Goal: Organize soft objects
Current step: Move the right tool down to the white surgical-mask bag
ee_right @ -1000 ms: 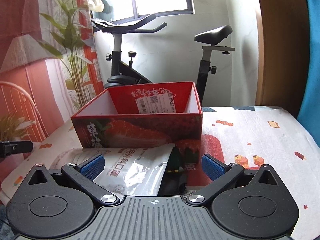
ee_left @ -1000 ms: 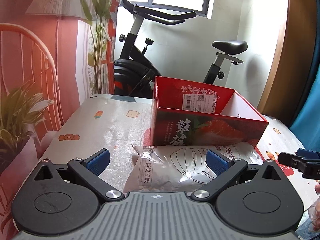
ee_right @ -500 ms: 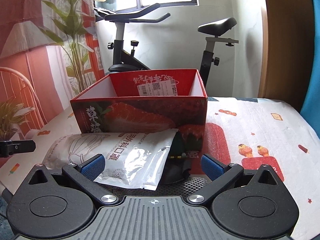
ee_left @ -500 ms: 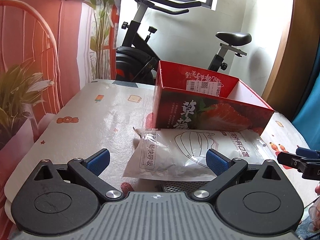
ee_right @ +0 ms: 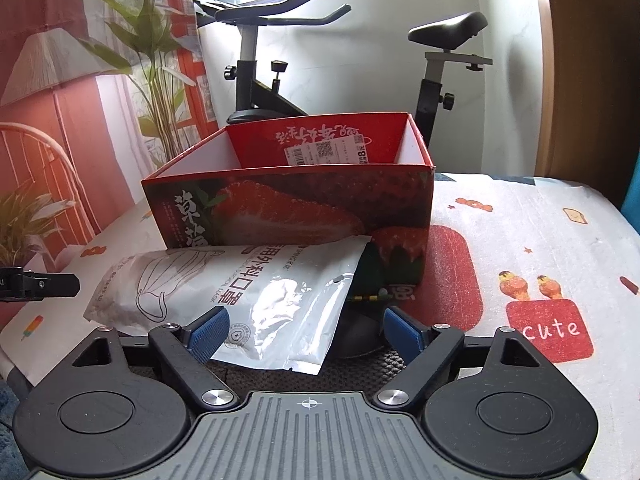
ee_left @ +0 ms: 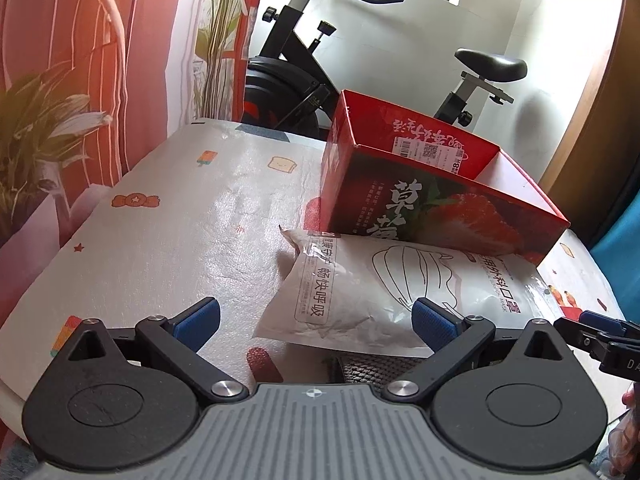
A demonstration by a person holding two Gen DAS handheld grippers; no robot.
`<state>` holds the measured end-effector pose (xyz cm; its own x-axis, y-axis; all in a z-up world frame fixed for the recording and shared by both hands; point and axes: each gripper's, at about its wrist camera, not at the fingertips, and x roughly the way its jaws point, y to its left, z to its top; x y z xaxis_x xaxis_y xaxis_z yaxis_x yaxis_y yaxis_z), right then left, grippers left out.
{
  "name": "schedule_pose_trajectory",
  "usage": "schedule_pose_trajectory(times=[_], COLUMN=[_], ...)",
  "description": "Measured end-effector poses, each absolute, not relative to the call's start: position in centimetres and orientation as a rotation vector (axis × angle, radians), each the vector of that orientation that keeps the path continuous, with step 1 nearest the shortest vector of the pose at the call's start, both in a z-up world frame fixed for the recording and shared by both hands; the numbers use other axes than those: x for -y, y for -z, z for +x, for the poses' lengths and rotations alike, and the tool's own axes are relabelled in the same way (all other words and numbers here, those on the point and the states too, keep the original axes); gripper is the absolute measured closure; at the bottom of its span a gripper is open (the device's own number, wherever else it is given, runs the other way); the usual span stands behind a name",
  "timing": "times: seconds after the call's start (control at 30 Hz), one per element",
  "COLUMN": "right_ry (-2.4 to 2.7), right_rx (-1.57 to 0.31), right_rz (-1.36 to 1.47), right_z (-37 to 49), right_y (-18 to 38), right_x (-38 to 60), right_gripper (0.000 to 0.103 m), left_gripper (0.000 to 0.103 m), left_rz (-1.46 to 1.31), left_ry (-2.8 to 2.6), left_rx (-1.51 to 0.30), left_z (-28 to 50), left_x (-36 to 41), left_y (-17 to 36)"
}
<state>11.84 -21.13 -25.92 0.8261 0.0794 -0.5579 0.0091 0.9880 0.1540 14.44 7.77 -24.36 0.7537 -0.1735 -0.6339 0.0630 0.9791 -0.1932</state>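
Waiting ahead of both gaping tools, left tool (ee_left: 316, 320) and right tool (ee_right: 307, 330), mask packet (ee_right: 240, 292) lies unpacked; strawberry box (ee_right: 288, 216) seemingly empty.

Over the last second both hand-held grippers have drawn back from the open red cardboard strawberry box (ee_left: 436, 208) and risen, so more of the cartoon-printed tabletop cover (ee_left: 180, 232) now shows ahead of them. The left gripper (ee_left: 316, 320), jaws spread, has gone from straddling the white-and-silver plastic mask packet (ee_left: 384, 292) to showing it whole in front of its blue pads (ee_left: 198, 318). Ahead of the right gripper (ee_right: 306, 330), a dark mesh-textured item (ee_right: 372, 364) under the packet's near edge has come into sight, along with more of the black object (ee_right: 358, 334) beside the box.
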Motion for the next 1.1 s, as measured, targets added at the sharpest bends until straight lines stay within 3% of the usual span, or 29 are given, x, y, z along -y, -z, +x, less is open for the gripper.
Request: schedule_pose_trajectory(times=[0.13, 0.47, 1.1], right_ry=[-0.047, -0.069, -0.096], right_rx=[-0.607, -0.653, -0.669], right_rz=[0.177, 0.185, 0.11], right_z=[13.1, 16.1, 16.9], right_y=[26.0, 27.3, 28.5], right_x=[21.4, 21.7, 21.0], right_gripper=[0.029, 0.033, 0.04], left_gripper=[0.001, 0.002, 0.014], left_rz=[-0.162, -0.177, -0.405], left_ry=[0.127, 0.142, 0.226], left_rx=[-0.708, -0.718, -0.84], left_z=[14.7, 15.3, 22.2], left_x=[-7.6, -7.6, -9.9], left_y=[24.5, 24.9, 28.2])
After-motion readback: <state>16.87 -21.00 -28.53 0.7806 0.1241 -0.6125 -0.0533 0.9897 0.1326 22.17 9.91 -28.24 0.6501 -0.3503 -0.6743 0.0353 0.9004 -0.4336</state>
